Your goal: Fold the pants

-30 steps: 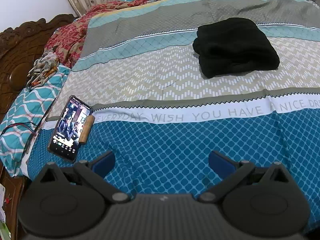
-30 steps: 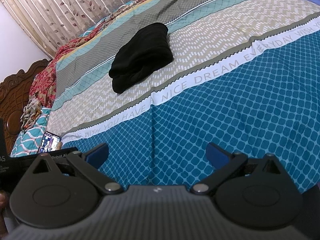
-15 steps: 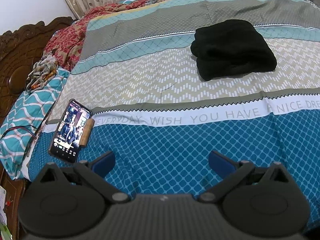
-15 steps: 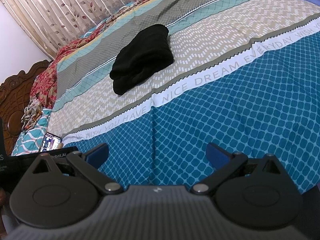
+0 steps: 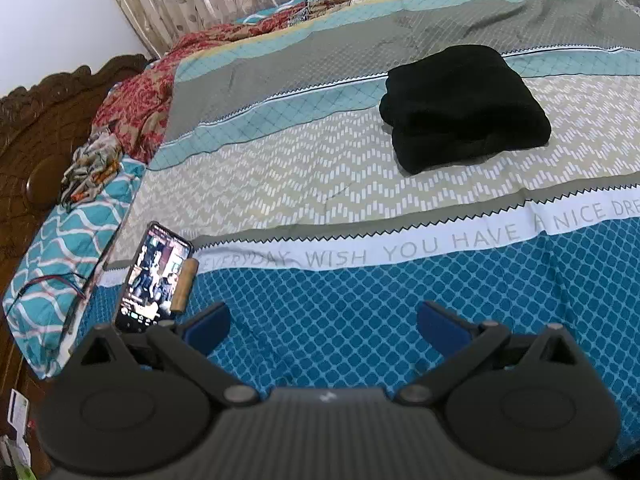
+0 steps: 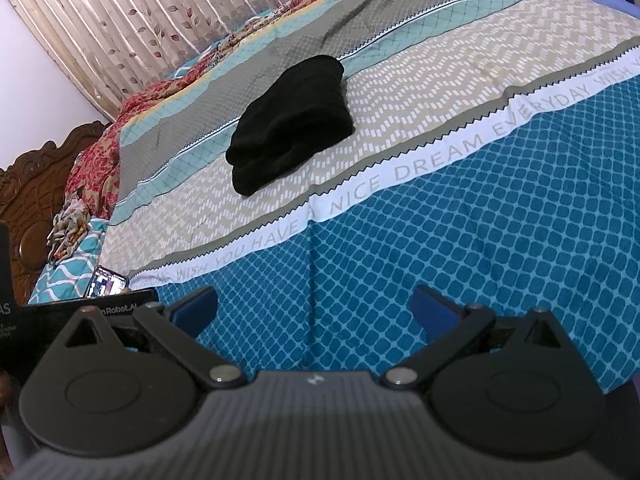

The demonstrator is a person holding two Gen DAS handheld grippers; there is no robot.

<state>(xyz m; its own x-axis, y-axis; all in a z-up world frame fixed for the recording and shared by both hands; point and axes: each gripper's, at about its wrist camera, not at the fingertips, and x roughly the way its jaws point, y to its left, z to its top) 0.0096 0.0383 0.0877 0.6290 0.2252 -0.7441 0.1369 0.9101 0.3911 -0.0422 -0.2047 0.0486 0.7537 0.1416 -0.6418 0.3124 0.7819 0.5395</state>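
The black pants (image 5: 464, 108) lie folded in a compact stack on the beige zigzag band of the bedspread (image 5: 320, 184); they also show in the right wrist view (image 6: 292, 124). My left gripper (image 5: 322, 326) is open and empty, held over the blue diamond band well short of the pants. My right gripper (image 6: 314, 308) is open and empty too, over the same blue band, far from the pants.
A lit phone (image 5: 154, 278) with a small wooden cylinder (image 5: 184, 286) beside it lies near the bed's left edge. A teal pillow (image 5: 60, 264), crumpled cloth (image 5: 90, 164) and carved wooden headboard (image 5: 28, 140) are left. Curtains (image 6: 160, 20) hang behind. The left gripper's body (image 6: 72, 312) shows at left.
Both grippers have drifted slightly, so the pants sit a little differently in each view. Both stay open and nothing on the bed has moved.
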